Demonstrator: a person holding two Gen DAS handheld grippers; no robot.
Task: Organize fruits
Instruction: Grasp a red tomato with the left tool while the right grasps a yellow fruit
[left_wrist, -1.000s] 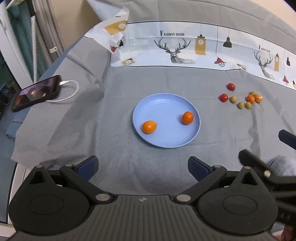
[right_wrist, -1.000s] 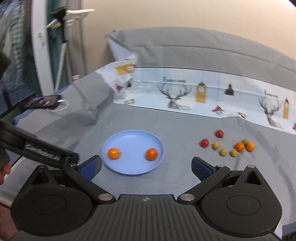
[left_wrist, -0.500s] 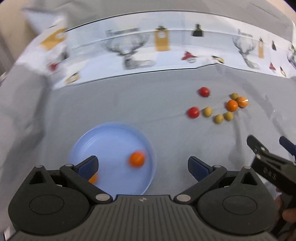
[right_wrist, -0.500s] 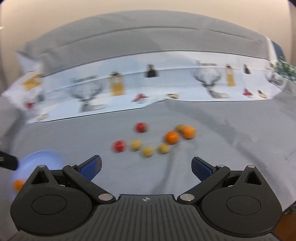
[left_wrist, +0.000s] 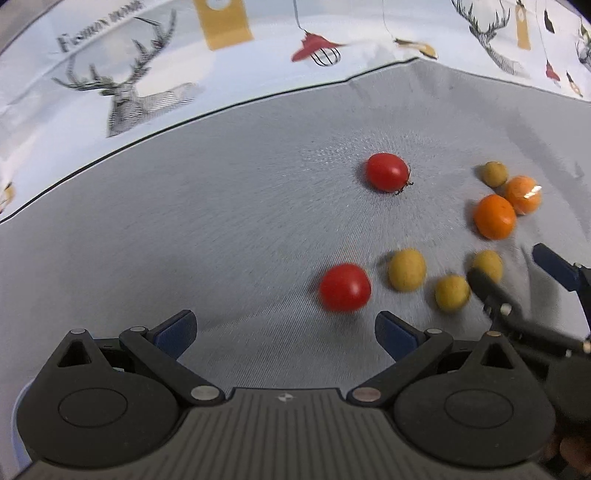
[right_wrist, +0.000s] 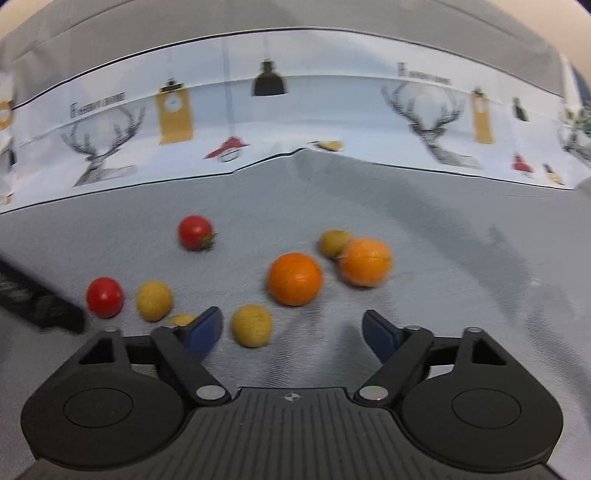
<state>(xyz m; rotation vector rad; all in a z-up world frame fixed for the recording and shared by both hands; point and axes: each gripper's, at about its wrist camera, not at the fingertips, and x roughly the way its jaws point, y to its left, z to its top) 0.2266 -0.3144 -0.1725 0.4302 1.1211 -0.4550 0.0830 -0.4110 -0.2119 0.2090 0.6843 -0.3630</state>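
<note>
A: Where are your jaws?

B: My right gripper (right_wrist: 291, 332) has its jaws closing, not yet on anything. One yellow-green fruit (right_wrist: 251, 329) lies just ahead, between the blue fingertips (right_wrist: 203, 329) and nearer the left one, untouched. My left gripper (left_wrist: 284, 330) has its jaws wide apart and empty, above bare grey cloth (left_wrist: 207, 236).

A: How many fruits, counted by kind?

B: Eight, all on the cloth, slightly blurred. Two red tomatoes: the near tomato (left_wrist: 344, 287) sits just ahead of my left jaws, the far tomato (left_wrist: 387, 172) beyond it. Four yellow-green ones in total. Two oranges: the near orange (right_wrist: 294, 279) just ahead of my right jaws, the far orange (right_wrist: 365, 262) touching the farthest yellow-green fruit.

A: And behind them?

B: A white printed sheet (right_wrist: 295, 122) with deer heads and hanging lamps.
</note>
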